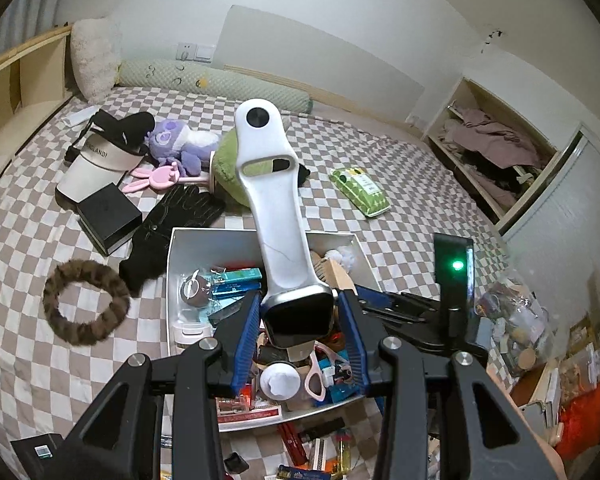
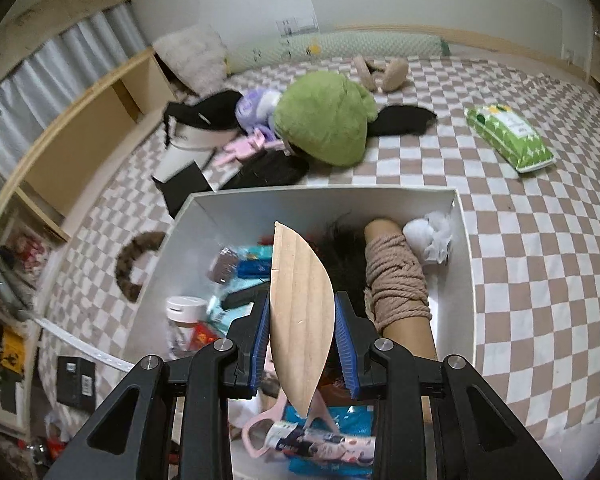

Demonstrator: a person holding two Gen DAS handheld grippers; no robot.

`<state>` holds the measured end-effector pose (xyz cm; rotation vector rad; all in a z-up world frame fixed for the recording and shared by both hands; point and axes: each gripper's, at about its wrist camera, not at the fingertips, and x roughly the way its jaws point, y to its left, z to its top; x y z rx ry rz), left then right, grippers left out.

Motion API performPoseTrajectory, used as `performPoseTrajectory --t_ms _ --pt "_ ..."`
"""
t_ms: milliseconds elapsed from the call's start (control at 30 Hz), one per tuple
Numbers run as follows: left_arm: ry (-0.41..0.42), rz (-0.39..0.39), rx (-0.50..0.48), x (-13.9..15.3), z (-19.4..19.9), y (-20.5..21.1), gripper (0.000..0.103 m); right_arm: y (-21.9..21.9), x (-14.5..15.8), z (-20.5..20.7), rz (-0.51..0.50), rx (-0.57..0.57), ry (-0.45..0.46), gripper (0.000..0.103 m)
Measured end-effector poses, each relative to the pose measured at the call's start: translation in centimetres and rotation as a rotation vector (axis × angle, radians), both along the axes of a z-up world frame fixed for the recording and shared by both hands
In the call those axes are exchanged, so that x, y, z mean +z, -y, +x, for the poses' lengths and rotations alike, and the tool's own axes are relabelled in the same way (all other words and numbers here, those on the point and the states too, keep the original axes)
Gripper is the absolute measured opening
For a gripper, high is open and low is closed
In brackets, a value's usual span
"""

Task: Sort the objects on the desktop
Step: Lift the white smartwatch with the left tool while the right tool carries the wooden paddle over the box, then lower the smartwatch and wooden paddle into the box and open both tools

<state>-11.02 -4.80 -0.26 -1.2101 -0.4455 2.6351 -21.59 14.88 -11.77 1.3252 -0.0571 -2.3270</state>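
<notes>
Both grippers loaded above the white bin.

Left wrist: left gripper pinching smartwatch by its case, strap jutting ahead past bin wall; best lifted clear of that rim. Right wrist: right gripper clamped on wooden piece; rope bundle just right of fingers, checkered bedspread open beyond.

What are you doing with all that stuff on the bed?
A person is sorting things with two handheld grippers. The left gripper is shut on a smartwatch with a white strap, the right gripper on a curved wooden piece. Both are above the full white box on the checkered bed.
</notes>
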Motion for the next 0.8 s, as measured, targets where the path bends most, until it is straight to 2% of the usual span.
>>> performPoseTrajectory --t_ms 300,800 --pt "0.054 -0.028 0.013 -2.3 -3.0 -0.3 0.040 0.7 -4.2 -2.2 0.119 0.013 0.118 0.032" --pt "0.176 -0.053 -0.015 -7.1 -7.3 -1.3 0.040 1.8 -6.8 -3.5 0.172 0.051 0.188 0.032"
